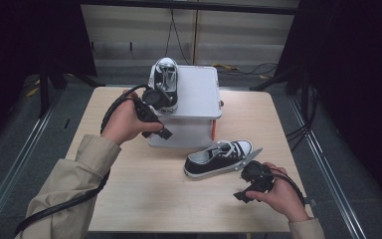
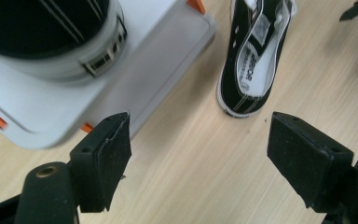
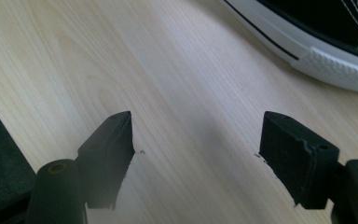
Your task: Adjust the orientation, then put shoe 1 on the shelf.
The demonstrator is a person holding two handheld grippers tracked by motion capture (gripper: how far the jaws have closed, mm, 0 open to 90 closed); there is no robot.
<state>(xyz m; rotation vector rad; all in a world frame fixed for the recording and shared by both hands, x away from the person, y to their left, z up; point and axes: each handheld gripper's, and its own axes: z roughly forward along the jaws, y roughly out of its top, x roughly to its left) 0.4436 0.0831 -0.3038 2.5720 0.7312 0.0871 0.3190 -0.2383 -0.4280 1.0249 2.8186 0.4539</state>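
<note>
Standing heel-first toward the person on the near left corner of the white box, one black-and-white sneaker looks freshly set there: the left tool hangs just off its heel with jaws wide and nothing between them, which reads as a let-go rather than a reach. In the left gripper view the heel fills the upper left above the box's edge, clear of both pads. The box sits at the middle of the table's far edge, raised like a small stand, so the shoe on it is well out of the way of the working space in front. The second sneaker lies on its sole right of centre, toe toward the far right, heel toward the box. The right tool waits just beside its toe near the right edge, jaws also wide and empty, probably lined up to take this shoe next; the toe's white rubber shows ahead of its pads, untouched.
</note>
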